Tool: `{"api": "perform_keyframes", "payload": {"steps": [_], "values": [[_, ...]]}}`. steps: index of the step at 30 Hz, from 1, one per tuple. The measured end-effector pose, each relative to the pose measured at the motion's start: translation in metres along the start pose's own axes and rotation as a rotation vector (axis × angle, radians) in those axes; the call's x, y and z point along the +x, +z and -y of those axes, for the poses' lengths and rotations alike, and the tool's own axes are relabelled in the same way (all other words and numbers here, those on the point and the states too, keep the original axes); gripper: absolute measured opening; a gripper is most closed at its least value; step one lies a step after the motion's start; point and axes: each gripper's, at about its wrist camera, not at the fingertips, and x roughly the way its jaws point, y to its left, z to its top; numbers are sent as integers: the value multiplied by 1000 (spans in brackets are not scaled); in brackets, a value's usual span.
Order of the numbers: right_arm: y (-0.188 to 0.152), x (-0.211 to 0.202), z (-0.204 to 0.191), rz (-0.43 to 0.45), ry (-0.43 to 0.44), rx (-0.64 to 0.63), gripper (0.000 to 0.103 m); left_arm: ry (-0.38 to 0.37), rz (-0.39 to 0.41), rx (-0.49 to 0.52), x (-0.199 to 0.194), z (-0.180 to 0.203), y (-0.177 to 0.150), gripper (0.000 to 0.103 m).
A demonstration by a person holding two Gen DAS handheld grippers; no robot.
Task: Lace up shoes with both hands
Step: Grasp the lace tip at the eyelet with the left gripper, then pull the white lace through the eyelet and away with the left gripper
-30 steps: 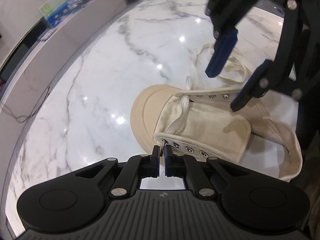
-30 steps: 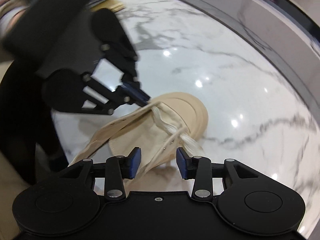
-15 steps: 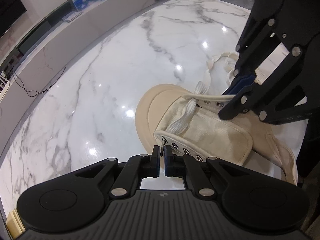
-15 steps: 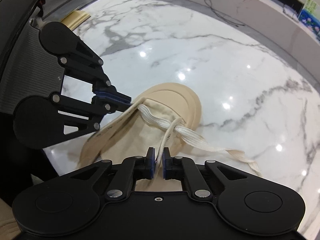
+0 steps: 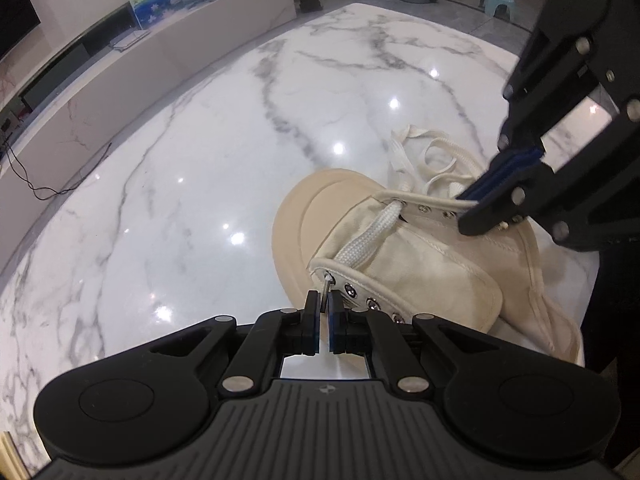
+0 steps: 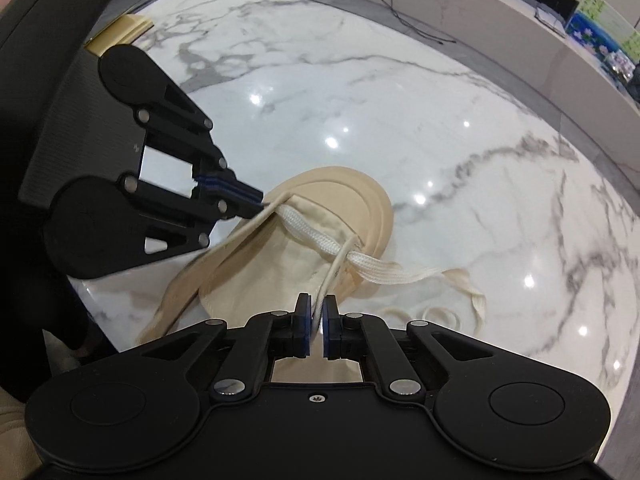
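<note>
Black plastic, blue pads: left gripper [image 5: 325, 307] at 6 o'clock in its own view, jaws pressed nearly together on the thin stiff tip of the lace just below the first eyelet of the near flap. Right gripper [image 6: 316, 316] at 6 o'clock in its view, jaws likewise drawn together, pinching the piped edge of the far eyelet flap; the left view shows the same grip at 3 o'clock.

Cream canvas lace-up shoe [image 5: 420, 256] rests on the white grey-veined marble tabletop [image 5: 208, 152], right of centre in the left view. Flat white woven shoelace [image 5: 370, 240] crosses once between the two frontmost eyelets; the remaining silver eyelets [image 5: 372, 303] stand empty. Loose lace lies coiled on the marble beyond the toe, toward 1 o'clock.

Step in hand, as judged: threading the lace tip into the next eyelet while the other flap is held taut. To do it well: keep the flaps pulled apart so the eyelet row stays open and flat; hold the tip close to its end so it stays stiff; aim square to the hole, then regrip past it and draw the slack through without twisting the flat weave.

Shoe's long axis runs 10 o'clock to 4 o'clock in the left view, rubber toe cap toward 10, heel collar toward 4. In the right view the toe points toward 1 o'clock.

Far field: pale low cabinet [image 5: 192, 28] along the wall at 11 o'clock.
</note>
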Motion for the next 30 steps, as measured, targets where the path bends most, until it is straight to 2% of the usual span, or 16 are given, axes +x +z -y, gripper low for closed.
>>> {"api": "perform_keyframes", "payload": {"steps": [5, 8, 10, 12, 19, 24, 28, 30], "values": [[0, -1, 2, 6, 24, 16, 5, 40, -20, 11, -11, -3, -3, 3], [-3, -7, -1, 20, 32, 20, 14, 93, -29, 19, -26, -11, -6, 3], [-5, -12, -3, 28, 29, 19, 23, 127, -33, 25, -37, -16, -7, 3], [-7, -16, -5, 28, 24, 17, 27, 165, -31, 28, -51, -22, -7, 3], [-11, -20, -8, 8, -4, 46, 27, 297, 17, 28, -118, -39, -3, 3], [-13, -24, -8, 0, -12, 75, 27, 358, 43, 16, -157, -47, -4, 3], [-16, -27, -7, 0, -19, 91, 27, 335, 71, -115, -182, -67, -16, 3], [-18, -28, -6, -1, -18, 105, 27, 354, 73, -140, -185, -71, -23, 3]]}}
